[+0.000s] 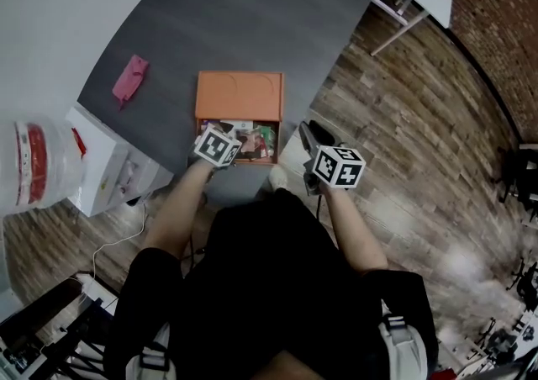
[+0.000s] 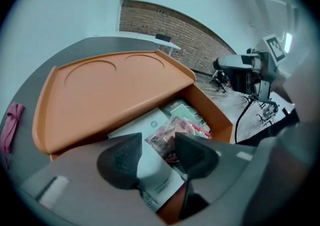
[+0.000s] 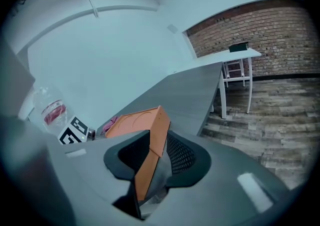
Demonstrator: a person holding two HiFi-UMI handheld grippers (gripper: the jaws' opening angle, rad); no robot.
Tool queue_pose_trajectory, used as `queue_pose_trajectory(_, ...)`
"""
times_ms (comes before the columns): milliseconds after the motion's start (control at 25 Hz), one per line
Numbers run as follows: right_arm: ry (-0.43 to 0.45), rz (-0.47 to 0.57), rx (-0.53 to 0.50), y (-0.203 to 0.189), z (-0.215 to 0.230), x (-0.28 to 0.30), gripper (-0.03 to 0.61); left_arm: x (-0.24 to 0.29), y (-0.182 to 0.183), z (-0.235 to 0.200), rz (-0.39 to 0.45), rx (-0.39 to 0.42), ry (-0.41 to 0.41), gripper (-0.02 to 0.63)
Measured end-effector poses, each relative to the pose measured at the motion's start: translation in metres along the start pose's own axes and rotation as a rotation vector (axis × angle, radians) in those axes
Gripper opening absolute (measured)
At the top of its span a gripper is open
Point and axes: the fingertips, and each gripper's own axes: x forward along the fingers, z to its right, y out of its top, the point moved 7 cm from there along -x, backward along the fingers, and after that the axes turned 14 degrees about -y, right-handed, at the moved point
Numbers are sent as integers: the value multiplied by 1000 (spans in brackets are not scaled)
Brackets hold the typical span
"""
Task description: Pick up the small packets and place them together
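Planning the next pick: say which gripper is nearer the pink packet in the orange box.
Left. The left gripper hangs above the pink packet, jaws apart; the right gripper straddles the orange box at its side wall.

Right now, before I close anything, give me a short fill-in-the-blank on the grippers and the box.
1. The left gripper hangs over the packets with its jaws ___.
2. The right gripper has a wall of the ___ between its jaws.
3. The orange lid is ___.
Missing words: apart; box; open.
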Motion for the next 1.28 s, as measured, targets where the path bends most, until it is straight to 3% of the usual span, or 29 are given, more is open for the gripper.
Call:
queue_pose_trajectory(120, -1, -3, 2, -1, -1, -1, 101, -2, -1, 1, 15, -10, 7, 137)
queue_pose_trajectory(160, -1, -4, 2, -1, -2, 0, 97, -3, -1, 0, 20, -12, 14, 9)
queue_pose_trajectory(440, 7, -9, -7, 0, -8, 1, 83, -7, -2, 0, 64, -69, -36, 0)
queue_pose_trajectory(520, 6, -7, -10, 1, -8, 0, 81, -7, -2, -1, 48, -83, -63, 30)
queue_pose_trajectory(640, 15, -10, -22, 2, -9, -1, 81, -3, -1, 1, 37, -141, -143, 175)
queue_pose_trajectory(800, 21, -9, -36, 2, -12, -2, 81, 1, 4, 5, 18, -204, -170, 252)
queue_pose_trajectory(920, 20, -13, -29, 0, -12, -3, 81, 4, 6, 12, -16, -172, -115, 264)
queue_pose_trajectory(1080, 15, -24, -24, -4, -12, -3, 81, 8, 0, 21, -105, -78, 43, 262)
queue_pose_trajectory(1280, 3, -33, -20, -7, -9, -4, 77, 18, -1, 27, -76, 44, 122, 217)
